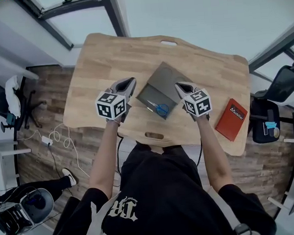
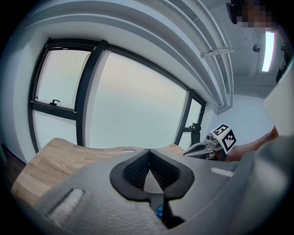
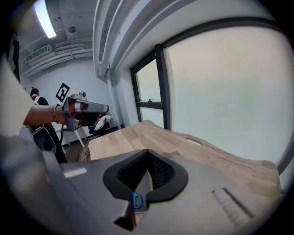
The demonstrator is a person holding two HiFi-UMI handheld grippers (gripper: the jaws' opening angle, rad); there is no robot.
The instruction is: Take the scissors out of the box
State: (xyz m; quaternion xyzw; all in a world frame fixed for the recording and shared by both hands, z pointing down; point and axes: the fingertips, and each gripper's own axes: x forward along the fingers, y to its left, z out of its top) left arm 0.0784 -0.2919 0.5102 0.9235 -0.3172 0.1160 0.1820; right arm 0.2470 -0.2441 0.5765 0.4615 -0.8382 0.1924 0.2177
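Scissors (image 1: 161,108) with blue handles lie inside the open grey box (image 1: 148,95) on our wooden table (image 1: 107,57). Our left gripper (image 1: 132,81) and right gripper (image 1: 178,85) flank the box, fingers closed, empty.

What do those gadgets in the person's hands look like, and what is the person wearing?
Both the left gripper and right gripper are grey, pointed shells; their jaws are lined with black ribbed pads. Each carries a white cube of black square markers and trails a dark cable. The person wears a black short-sleeved T-shirt with white print and grey shoulder straps.
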